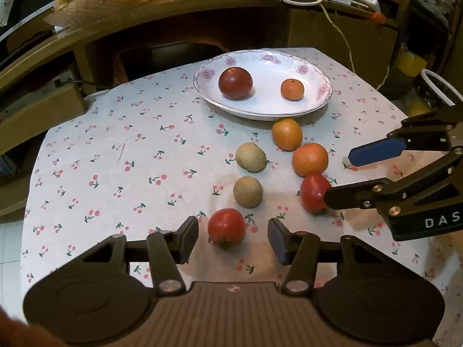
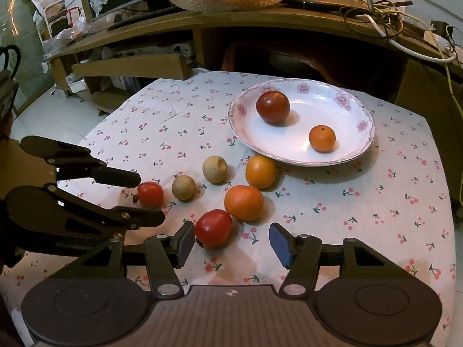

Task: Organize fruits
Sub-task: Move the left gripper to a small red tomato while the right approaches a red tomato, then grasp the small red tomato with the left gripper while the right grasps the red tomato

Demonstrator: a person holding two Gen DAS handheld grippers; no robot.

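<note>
Two fruits lie in the flowered plate (image 2: 301, 156): a dark red fruit (image 2: 272, 107) and a small orange (image 2: 322, 138). Six more rest on the cherry-print worktop (image 2: 361, 202) on the plate's near side: two oranges (image 2: 260, 171) (image 2: 244, 202), two tan fruits (image 2: 214, 169) (image 2: 183, 187) and two red ones. Left claw (image 1: 233, 235) gapes wide around one red fruit (image 1: 227, 227), untouching; right claw (image 2: 231, 238) gapes wide, its left finger beside the other (image 2: 213, 228).

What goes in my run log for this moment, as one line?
plate: dark red fruit, small orange | left gripper: open around red fruit | right gripper: open
</note>
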